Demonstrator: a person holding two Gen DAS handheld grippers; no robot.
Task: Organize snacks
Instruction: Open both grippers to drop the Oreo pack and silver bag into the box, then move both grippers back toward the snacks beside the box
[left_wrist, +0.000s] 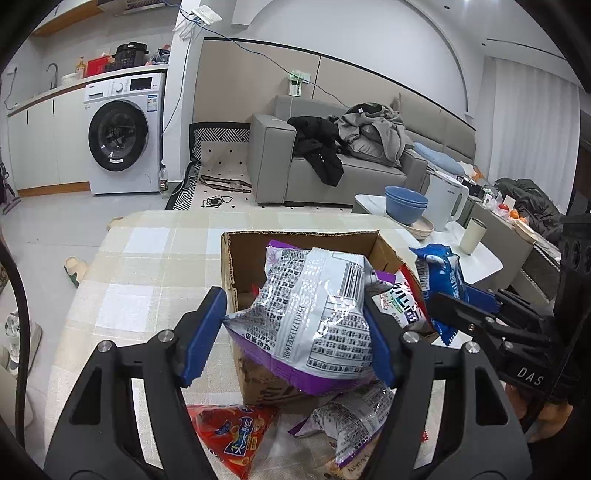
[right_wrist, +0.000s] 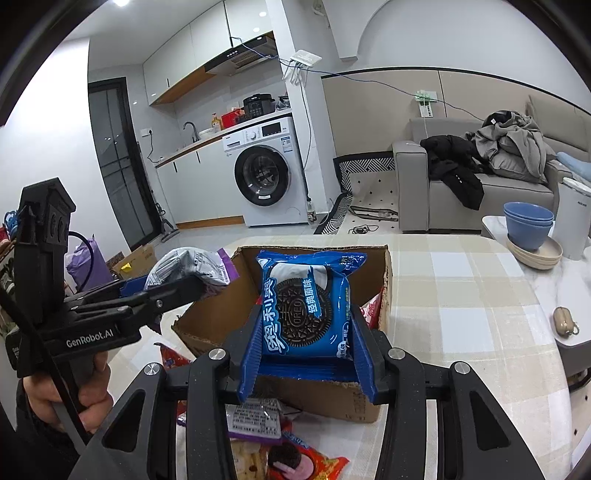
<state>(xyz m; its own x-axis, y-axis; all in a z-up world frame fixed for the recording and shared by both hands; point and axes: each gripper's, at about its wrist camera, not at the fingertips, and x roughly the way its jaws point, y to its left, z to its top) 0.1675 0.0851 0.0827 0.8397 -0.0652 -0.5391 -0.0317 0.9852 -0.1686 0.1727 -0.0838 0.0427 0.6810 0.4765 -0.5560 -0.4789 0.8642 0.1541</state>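
My left gripper (left_wrist: 295, 336) is shut on a silver and purple snack bag (left_wrist: 314, 314), holding it over the near edge of an open cardboard box (left_wrist: 236, 266). My right gripper (right_wrist: 308, 354) is shut on a blue Oreo pack (right_wrist: 306, 302), held upright above the same box (right_wrist: 386, 280). The Oreo pack (left_wrist: 441, 280) and right gripper (left_wrist: 461, 310) show at the right of the left wrist view. The left gripper (right_wrist: 177, 290) with its bag (right_wrist: 192, 269) shows at the left of the right wrist view. A red and white pack (left_wrist: 402, 299) lies inside the box.
Loose snacks lie on the checked tablecloth (left_wrist: 140, 266) in front of the box: a red bag (left_wrist: 232, 439) and a silver and purple bag (left_wrist: 351, 417). Blue bowls (right_wrist: 528, 225), a white kettle (right_wrist: 572, 221) and a small pouch (right_wrist: 565, 321) stand to the right.
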